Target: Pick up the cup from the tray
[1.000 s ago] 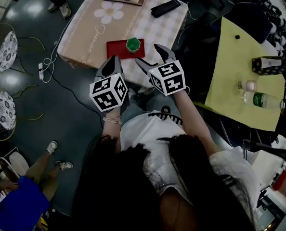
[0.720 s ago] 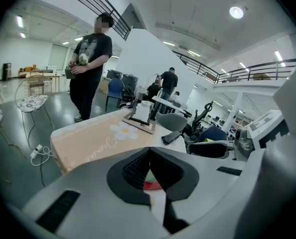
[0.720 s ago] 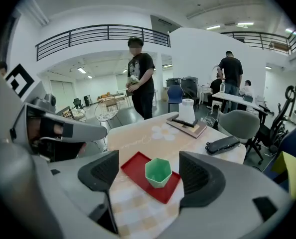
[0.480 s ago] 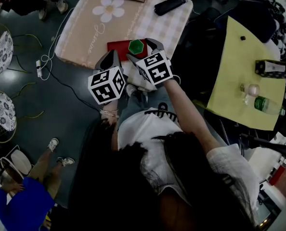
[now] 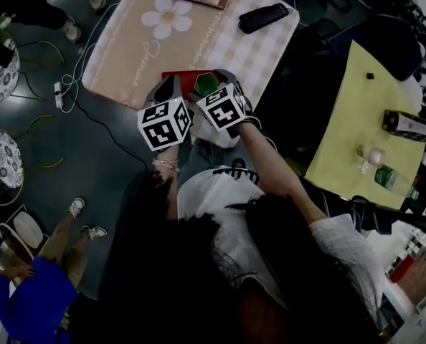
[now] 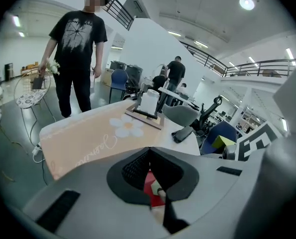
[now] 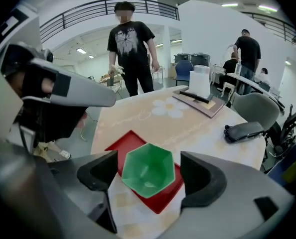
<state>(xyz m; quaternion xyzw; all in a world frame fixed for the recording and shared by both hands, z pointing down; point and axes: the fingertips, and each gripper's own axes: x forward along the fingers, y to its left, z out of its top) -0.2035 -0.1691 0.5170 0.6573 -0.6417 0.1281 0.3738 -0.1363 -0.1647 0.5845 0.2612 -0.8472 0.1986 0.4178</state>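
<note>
Within the last second both arms have pushed forward; earlier the tools hung short of the desk's (image 5: 127, 41) near edge with the cup standing clear ahead of them, and now they have closed on the tray (image 5: 177, 75).

The right tongs (image 5: 214, 86) has made the greater move; it is wide open and now straddles the green cup (image 7: 148, 166), one jaw to each side, with a gap of tray or cloth showing on both sides; nothing is gripped yet. Its own view looks down into the cup's hollow, so the jaws seem to come from above and behind; whether they have sunk to the level of the wall or sit over the rim I cannot tell.

The left tongs (image 5: 166, 90) has also come up, to the tray's near left corner; its jaws are closed together and hold nothing; a sliver of red shows past them in its view.

The cup has not shifted; it stands upright on the red tray near the desk's front edge.

So the approach looks all but finished; what remains, I judge, is to settle the right jaws on two opposite walls, close and lift. The slanted, faceted sides could let it slip if it is pinched too high.
</note>
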